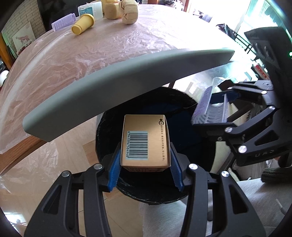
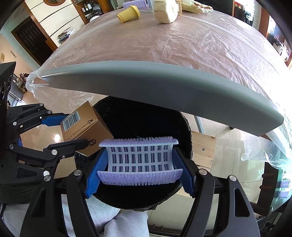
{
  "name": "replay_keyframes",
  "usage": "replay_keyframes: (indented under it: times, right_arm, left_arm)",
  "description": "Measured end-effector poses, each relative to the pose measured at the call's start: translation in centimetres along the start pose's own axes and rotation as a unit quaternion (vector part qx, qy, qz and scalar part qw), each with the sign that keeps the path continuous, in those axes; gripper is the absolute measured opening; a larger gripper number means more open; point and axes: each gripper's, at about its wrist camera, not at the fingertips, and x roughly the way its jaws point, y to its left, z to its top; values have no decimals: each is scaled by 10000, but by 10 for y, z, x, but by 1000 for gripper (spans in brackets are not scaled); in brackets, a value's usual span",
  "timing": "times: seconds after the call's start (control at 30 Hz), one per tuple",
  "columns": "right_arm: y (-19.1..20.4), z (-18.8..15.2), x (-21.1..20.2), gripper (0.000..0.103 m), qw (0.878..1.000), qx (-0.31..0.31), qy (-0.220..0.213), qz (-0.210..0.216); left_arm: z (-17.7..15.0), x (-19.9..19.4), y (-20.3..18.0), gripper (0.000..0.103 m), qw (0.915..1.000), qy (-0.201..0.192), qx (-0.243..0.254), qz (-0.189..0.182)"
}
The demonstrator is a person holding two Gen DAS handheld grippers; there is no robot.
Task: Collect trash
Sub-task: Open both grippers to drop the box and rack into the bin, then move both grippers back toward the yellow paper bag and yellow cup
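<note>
From the left wrist view, the left gripper [image 1: 146, 160] holds a tan cardboard box [image 1: 145, 141], barcode side up, pinched between its blue pads [image 1: 115, 171] directly over the mouth of the black-lined trash bin [image 1: 102, 134] that stands on the floor below the table's grey near edge [image 1: 127, 73]. The right gripper [image 1: 211, 113] shows at the right, over the bin's far rim, clamped on a lilac hair roller [image 1: 202, 104]. From the right wrist view, that roller [image 2: 139, 159] lies crosswise between the blue fingers [image 2: 94, 175], hanging above the bin's dark opening [image 2: 146, 124], with the box [image 2: 85, 127] in the left gripper [image 2: 62, 131] at the bin's left rim. A yellow cup [image 2: 127, 13] and cloth bundles [image 2: 166, 12] lie at the table's far edge. To drop cleanly, I would centre each item inside the rim, then part the jaws one at a time so the box does not catch the liner or knock the roller out.
</note>
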Motion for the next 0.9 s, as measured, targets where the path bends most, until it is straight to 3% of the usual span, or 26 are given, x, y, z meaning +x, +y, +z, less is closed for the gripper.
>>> replay_keyframes:
  times: [0.03, 0.1, 0.37, 0.57, 0.63, 0.73, 0.9]
  right_arm:
    - [-1, 0, -1, 72, 10000, 0, -17, -21]
    - [-2, -1, -4, 84, 9999, 36, -78, -108]
    - [-7, -8, -31, 85, 9994, 116, -317, 7]
    - [-7, -8, -85, 90, 9955, 0, -947, 4]
    - [-8, -1, -110, 92, 9911, -21, -1327, -70]
    - [-6, 10, -147, 98, 9783, -91, -2040, -349]
    - [-5, 35, -205, 99, 9338, -235, -3472, -827]
  left_arm:
    - [1, -1, 1, 57, 10000, -27, -32, 43]
    - [1, -4, 4, 72, 9999, -103, -99, 81]
    - [2, -16, 8, 72, 9998, -162, -124, 52]
    - [10, -53, 7, 73, 9986, -493, -189, 7]
    - [15, -70, 7, 81, 9974, -696, -194, 45]
    - [29, -99, 12, 90, 9928, -1149, -269, 198]
    - [62, -137, 27, 99, 9778, -1923, -493, 672]
